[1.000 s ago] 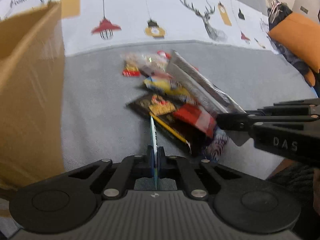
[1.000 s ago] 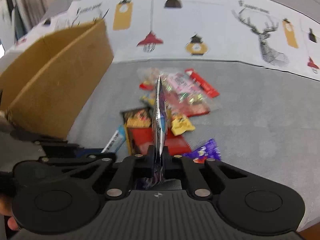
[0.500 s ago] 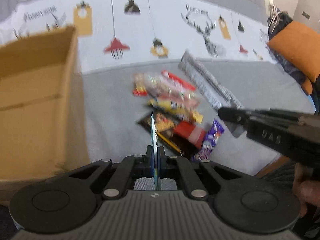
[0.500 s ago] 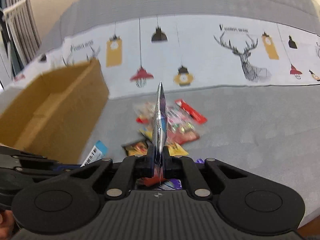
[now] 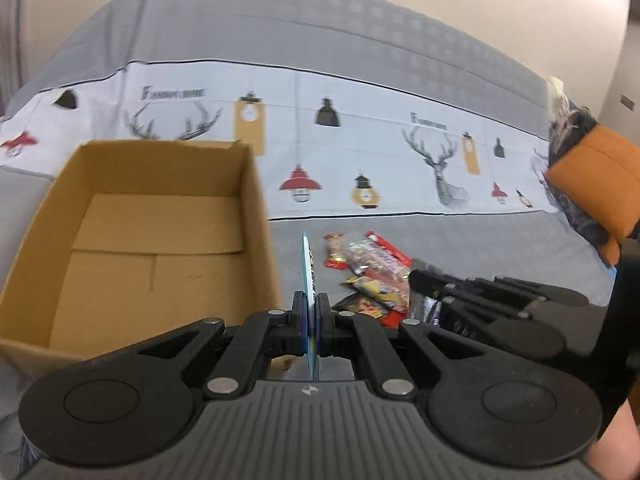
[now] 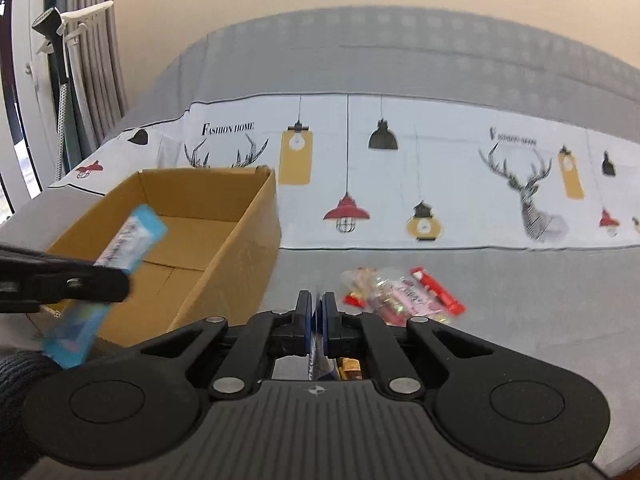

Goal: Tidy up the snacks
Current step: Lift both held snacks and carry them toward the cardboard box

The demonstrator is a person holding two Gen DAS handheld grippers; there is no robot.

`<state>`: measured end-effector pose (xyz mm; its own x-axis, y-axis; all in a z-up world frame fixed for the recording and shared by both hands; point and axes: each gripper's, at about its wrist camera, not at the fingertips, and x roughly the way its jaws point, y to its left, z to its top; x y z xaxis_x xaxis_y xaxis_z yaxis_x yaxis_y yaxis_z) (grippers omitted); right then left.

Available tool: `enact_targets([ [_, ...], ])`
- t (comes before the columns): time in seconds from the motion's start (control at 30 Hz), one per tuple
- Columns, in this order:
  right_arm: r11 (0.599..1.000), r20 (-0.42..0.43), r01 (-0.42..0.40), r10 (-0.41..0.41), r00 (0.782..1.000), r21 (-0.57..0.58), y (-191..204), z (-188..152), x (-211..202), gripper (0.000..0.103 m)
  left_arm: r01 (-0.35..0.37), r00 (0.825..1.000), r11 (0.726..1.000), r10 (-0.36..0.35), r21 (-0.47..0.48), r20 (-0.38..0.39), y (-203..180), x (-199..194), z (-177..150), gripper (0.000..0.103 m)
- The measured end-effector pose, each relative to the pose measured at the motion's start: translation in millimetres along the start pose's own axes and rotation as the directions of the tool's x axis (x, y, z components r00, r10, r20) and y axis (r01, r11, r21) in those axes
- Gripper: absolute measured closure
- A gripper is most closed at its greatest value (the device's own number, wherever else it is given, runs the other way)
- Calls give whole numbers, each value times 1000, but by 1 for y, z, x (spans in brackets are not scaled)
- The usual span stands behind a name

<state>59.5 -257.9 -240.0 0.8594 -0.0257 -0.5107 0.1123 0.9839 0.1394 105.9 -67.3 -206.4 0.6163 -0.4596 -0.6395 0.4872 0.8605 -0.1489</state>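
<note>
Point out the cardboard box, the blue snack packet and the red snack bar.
cardboard box [image 5: 168,236], left wrist view, inside floor.
blue snack packet [image 6: 132,236], right wrist view, upper end.
red snack bar [image 6: 438,291], right wrist view, wrapper middle.

Cardboard box [image 5: 132,240]: top open, interior bare, clear entry from above. Near right wall [image 6: 240,264] stands tall, blocks low sideways entry. Snack pile [image 6: 400,298] on grey cover right of box; bare strip between. Left gripper [image 6: 100,276] with blue packet [image 6: 132,236] overhangs box's near-left rim.

Snacks [image 5: 372,268] right of box [image 5: 132,236]
</note>
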Motion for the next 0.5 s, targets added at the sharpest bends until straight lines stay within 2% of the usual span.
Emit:
enact_targets([
  [0.07, 999, 12, -33, 33, 999, 9, 5, 2, -2, 98, -8, 1000, 1000, 8, -9, 4, 12, -3, -3, 100],
  [0.2, 996, 54, -75, 77, 996, -48, 28, 17, -15, 98, -15, 1000, 997, 16, -73, 5, 39, 0, 0, 100],
  [0.5, 970, 160, -187, 212, 964, -157, 91, 85, -33, 98, -14, 999, 993, 17, -121, 27, 79, 4, 26, 100],
])
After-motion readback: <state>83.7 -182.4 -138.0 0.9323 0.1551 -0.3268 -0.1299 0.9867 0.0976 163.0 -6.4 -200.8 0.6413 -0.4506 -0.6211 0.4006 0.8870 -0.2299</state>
